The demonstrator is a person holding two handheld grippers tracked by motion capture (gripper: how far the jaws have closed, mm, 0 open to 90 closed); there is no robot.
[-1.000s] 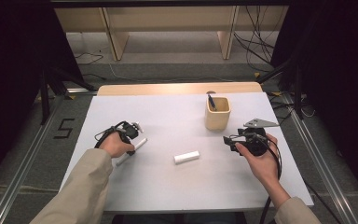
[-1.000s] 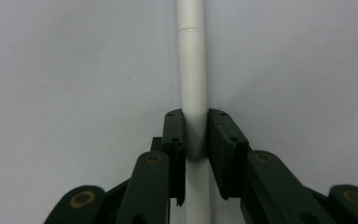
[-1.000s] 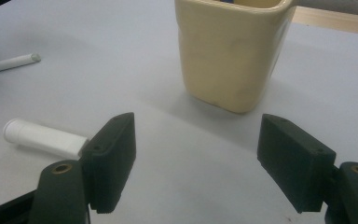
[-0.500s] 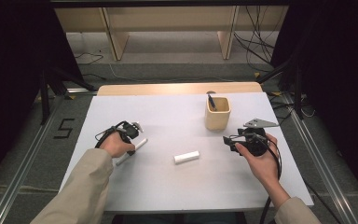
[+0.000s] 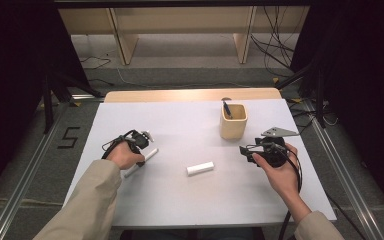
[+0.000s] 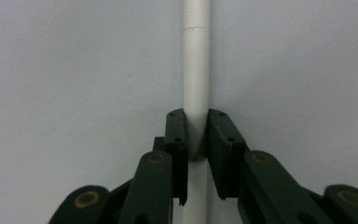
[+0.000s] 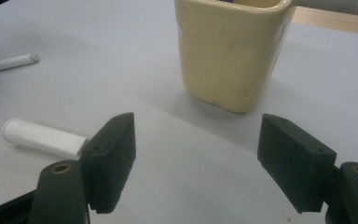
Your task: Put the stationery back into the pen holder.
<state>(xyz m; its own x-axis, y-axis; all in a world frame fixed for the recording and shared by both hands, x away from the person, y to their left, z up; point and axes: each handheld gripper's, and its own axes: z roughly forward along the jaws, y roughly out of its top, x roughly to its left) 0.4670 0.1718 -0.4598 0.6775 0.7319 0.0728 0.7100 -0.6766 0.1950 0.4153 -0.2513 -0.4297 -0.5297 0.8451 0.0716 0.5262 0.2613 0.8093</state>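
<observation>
Left gripper (image 5: 141, 141) sits at the left of the white table (image 5: 180, 200), jaws clamped on a slim white pen (image 6: 196, 70) that lies flat on the surface. In the left gripper view the pads meet the barrel from both sides, partway along its length; a seam ring shows farther up the barrel. In the high view the pen runs diagonally under the hand, one end poking out toward the table's middle.

Right gripper (image 7: 196, 158) — jaws standing well apart, nothing between them. It hovers low near the right edge, facing a cream square cup (image 7: 230, 51) that holds a dark pen. A short white cap (image 7: 42, 137) lies loose on the table between the two hands, apart from both.

Handling judgement: the white pen looks light, rigid, smooth plastic — round, so liable to roll or twist in the pads if gripped near an end. The present hold across the barrel seems sound; a mid-barrel grip should keep it level when lifted. Cap likely just as light, and prone to rolling if nudged.
</observation>
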